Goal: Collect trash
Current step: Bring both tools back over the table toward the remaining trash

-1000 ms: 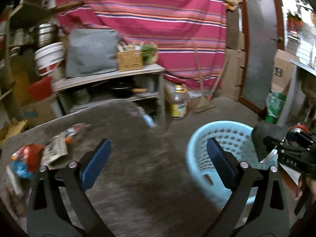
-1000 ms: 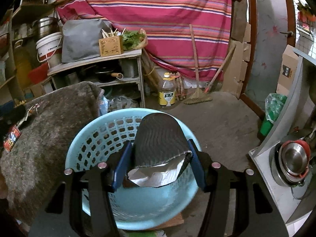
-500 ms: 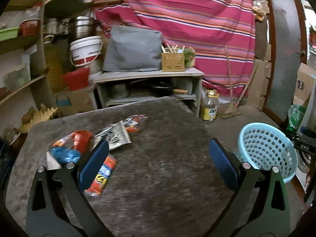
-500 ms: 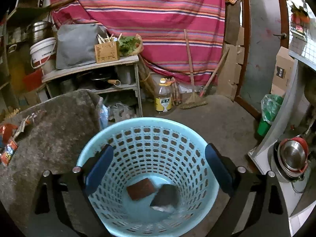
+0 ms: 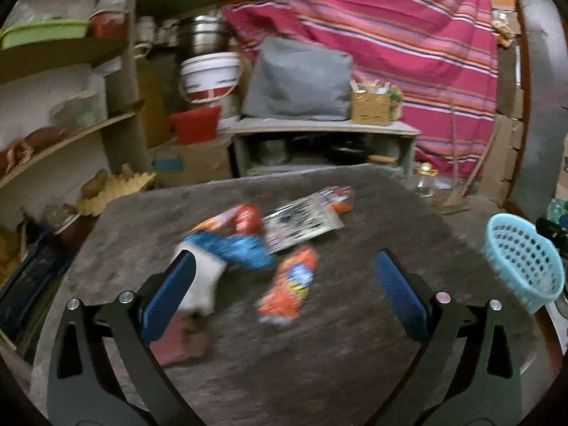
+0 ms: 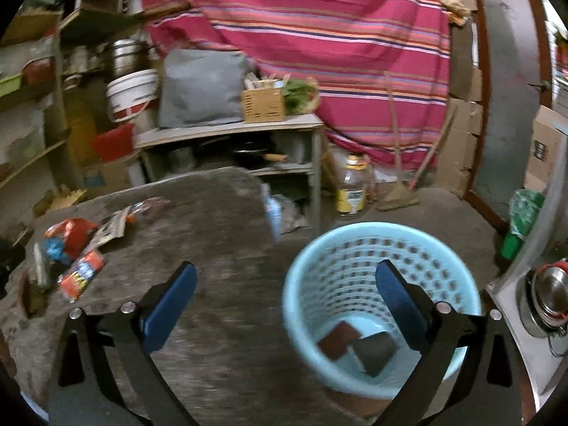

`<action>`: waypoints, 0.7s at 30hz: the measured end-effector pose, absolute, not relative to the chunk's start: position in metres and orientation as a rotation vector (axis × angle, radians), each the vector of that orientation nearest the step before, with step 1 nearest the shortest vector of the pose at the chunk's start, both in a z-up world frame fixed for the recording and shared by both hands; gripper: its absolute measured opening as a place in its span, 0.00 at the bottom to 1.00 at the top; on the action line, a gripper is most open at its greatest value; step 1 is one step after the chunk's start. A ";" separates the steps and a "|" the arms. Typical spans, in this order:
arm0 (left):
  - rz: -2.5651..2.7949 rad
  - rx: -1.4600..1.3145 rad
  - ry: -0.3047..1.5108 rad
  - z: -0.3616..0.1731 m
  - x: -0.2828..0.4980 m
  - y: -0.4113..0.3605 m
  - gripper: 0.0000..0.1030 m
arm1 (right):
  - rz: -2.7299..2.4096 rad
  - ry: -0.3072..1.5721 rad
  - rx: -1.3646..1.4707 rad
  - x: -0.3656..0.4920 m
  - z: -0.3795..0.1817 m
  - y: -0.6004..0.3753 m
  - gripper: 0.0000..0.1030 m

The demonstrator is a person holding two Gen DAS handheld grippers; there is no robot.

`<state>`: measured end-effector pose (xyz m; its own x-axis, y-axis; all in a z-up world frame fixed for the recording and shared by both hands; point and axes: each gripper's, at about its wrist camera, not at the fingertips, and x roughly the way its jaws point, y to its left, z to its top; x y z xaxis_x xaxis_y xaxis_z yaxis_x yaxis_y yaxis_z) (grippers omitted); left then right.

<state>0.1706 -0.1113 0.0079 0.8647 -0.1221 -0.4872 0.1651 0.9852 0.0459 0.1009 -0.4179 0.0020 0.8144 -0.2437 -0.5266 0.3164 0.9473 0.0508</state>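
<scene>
Both tongs, left (image 5: 284, 284) and right (image 6: 285, 296), gape wide and empty, the right having just opened. Wrappers (image 5: 248, 245) lie on the worktop (image 5: 355, 337) at twelve o'clock; basket (image 5: 523, 255) at three. Next: grab a wrapper.

A cluttered household storeroom or back kitchen is shown. A striped red cloth (image 6: 319, 35) is hung as the backdrop. In front of it, a low shelf unit (image 6: 227, 131) is loaded with a grey cushion (image 6: 202, 88) and a wooden box (image 6: 263, 104). Left of the cloth, wall shelves (image 5: 67, 131) with a steel pot (image 5: 204, 32) and a white bucket (image 5: 209, 76) are seen; right of it, stacked cartons (image 6: 461, 142).
</scene>
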 end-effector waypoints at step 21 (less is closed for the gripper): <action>-0.118 0.018 0.626 -0.066 0.180 -0.003 0.95 | -0.357 0.701 0.099 0.138 -0.047 -0.320 0.96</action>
